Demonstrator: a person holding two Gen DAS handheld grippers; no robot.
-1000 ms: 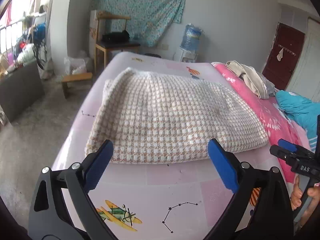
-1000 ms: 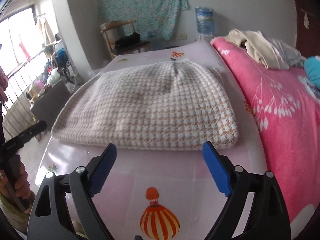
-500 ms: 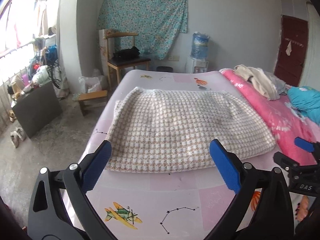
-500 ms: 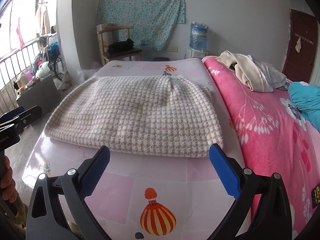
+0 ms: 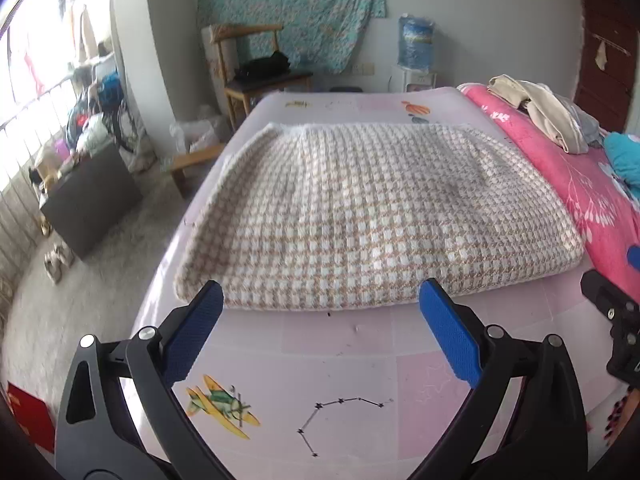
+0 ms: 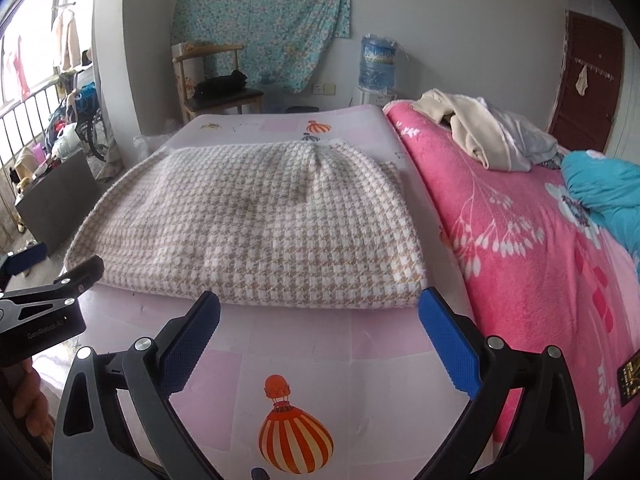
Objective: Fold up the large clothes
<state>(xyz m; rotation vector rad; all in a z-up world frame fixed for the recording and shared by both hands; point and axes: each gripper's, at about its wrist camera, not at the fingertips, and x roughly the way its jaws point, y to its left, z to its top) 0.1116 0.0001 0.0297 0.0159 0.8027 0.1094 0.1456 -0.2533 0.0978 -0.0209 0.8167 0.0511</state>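
A folded beige-and-white houndstooth garment (image 5: pixel 360 216) (image 6: pixel 260 220) lies flat on the pale pink printed bed sheet (image 5: pixel 352 364) (image 6: pixel 320 356). My left gripper (image 5: pixel 320 300) is open just short of the garment's near edge, nothing between its blue pads. My right gripper (image 6: pixel 320 300) is open too, in front of the garment's near right corner, its jaws empty. The right gripper's black frame shows at the right edge of the left wrist view (image 5: pixel 616 320); the left gripper's frame shows at the left of the right wrist view (image 6: pixel 44 312).
A pink floral blanket (image 6: pixel 532 248) covers the bed's right side, with a heap of beige clothes (image 6: pixel 476 132) and a teal cloth (image 6: pixel 604 188) on it. Beyond the bed stand a wooden chair (image 5: pixel 256 68) and a water dispenser (image 6: pixel 376 68). Left of the bed is the floor with a dark board (image 5: pixel 92 200).
Both views have tilted up and drawn back a little from the garment. The right gripper's jaws have spread slightly wider. The garment has not moved.
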